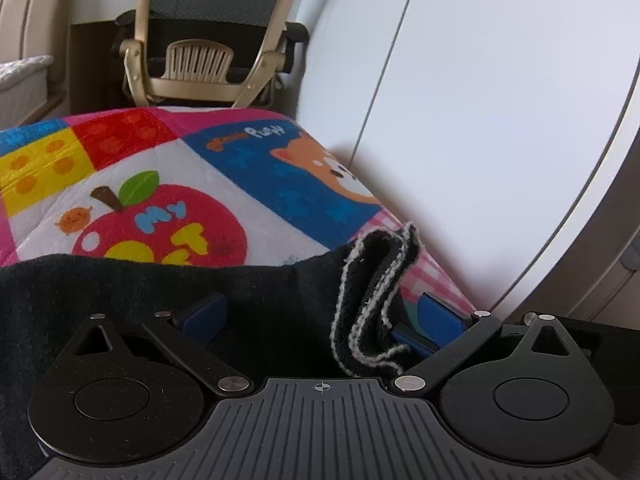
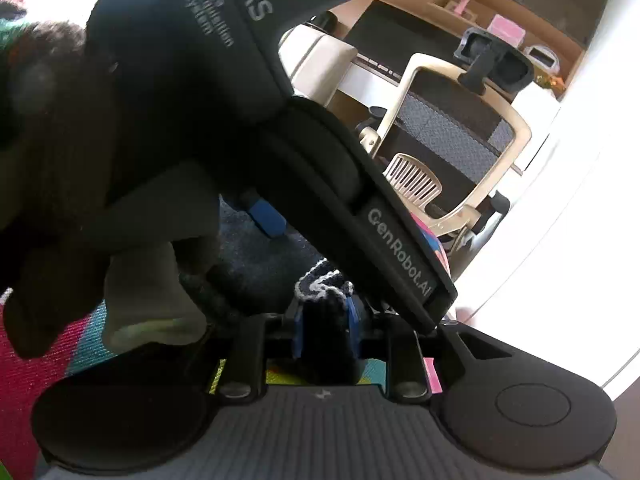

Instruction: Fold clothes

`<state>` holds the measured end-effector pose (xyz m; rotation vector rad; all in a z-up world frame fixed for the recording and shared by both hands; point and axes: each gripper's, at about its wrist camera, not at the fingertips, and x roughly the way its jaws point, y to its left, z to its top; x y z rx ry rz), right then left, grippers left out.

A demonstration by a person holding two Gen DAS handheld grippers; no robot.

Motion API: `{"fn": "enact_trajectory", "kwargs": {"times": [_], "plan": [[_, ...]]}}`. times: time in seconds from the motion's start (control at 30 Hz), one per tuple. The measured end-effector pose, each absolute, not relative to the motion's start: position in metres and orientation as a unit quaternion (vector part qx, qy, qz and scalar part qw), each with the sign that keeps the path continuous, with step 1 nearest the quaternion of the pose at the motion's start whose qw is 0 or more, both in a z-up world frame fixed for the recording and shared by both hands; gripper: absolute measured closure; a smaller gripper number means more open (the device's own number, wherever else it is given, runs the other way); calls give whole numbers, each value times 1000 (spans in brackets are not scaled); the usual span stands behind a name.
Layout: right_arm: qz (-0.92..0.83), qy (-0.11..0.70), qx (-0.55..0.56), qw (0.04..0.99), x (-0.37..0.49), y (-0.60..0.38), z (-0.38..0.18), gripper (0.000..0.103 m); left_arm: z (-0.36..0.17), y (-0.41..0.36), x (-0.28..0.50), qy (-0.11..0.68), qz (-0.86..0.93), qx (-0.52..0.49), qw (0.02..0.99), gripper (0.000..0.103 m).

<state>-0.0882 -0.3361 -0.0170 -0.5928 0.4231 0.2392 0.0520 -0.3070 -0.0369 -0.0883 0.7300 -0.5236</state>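
In the left wrist view, the left gripper (image 1: 320, 312) stands wide open, its two blue pads far apart. A dark navy knitted garment with a pale grey-white edging (image 1: 168, 292) lies across and between the fingers; the left blue pad (image 1: 204, 312) is half buried in the cloth and the right blue pad (image 1: 440, 322) sits just beside the trimmed end, which stands up in a loose fold. The pads do not press on the cloth. One garment shows. It rests on a bright patchwork children's quilt with an apple and a cartoon dog (image 1: 192, 184), spread over a surface against a plain white wall (image 1: 500, 120). One beige-framed mesh office chair (image 1: 208, 40) stands beyond the quilt.

In the right wrist view, the right gripper (image 2: 325, 334) has its two blue pads close together on a thick bunched fold of the same dark knit; the pale edging curls just above the pads. The pads touch the cloth on both sides. The body of the other black handheld gripper, held by a person's gloved hand (image 2: 80, 184), crosses the upper left, just above. The quilt shows beneath, and the chair behind.
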Motion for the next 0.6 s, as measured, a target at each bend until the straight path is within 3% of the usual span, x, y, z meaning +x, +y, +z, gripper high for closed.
{"fn": "enact_trajectory", "kwargs": {"times": [0.6], "plan": [[111,206,-289,928,-88,-339,-23,79,-30,-298,53,346,-233,-43,908,0]]}}
